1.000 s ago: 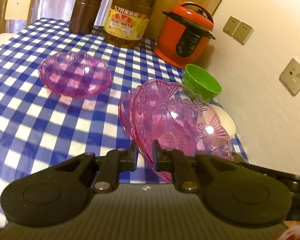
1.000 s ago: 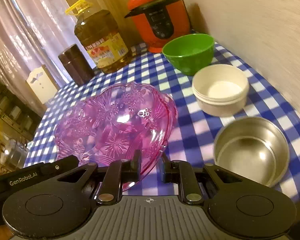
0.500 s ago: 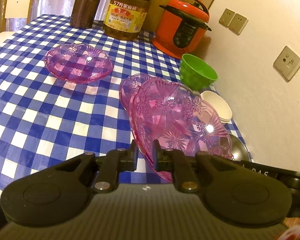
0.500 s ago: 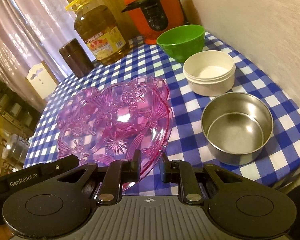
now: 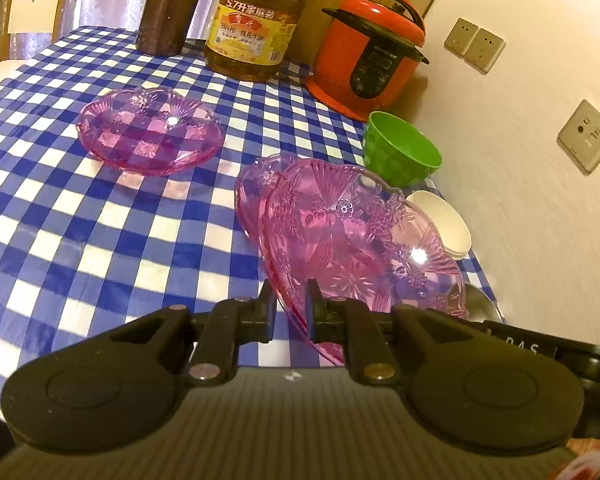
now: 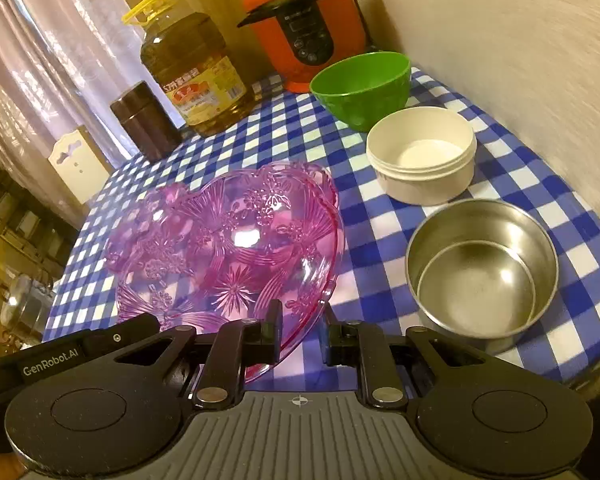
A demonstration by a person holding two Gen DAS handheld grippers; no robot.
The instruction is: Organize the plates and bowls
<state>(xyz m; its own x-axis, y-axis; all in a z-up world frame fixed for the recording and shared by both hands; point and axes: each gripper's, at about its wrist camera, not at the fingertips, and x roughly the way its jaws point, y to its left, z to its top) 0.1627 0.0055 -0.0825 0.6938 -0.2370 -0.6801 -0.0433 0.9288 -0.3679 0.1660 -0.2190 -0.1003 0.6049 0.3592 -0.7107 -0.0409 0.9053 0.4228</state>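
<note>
A tilted pink glass plate is held above the blue checked table. My left gripper is shut on its near rim. A second pink plate sits close behind it; I cannot tell whether the two are nested. In the right wrist view the same pink plate fills the left half, and my right gripper is shut on its rim. Another pink plate lies flat further left. A green bowl, stacked white bowls and nested steel bowls line the wall side.
A red pressure cooker, a big oil bottle and a brown canister stand along the table's back. The wall with sockets runs close on the right. The table's near edge is just past the steel bowls.
Both grippers, with the pink plate in them, have drawn a little back from the bowls. The plate keeps its place between the fingers and both grips look the same.
</note>
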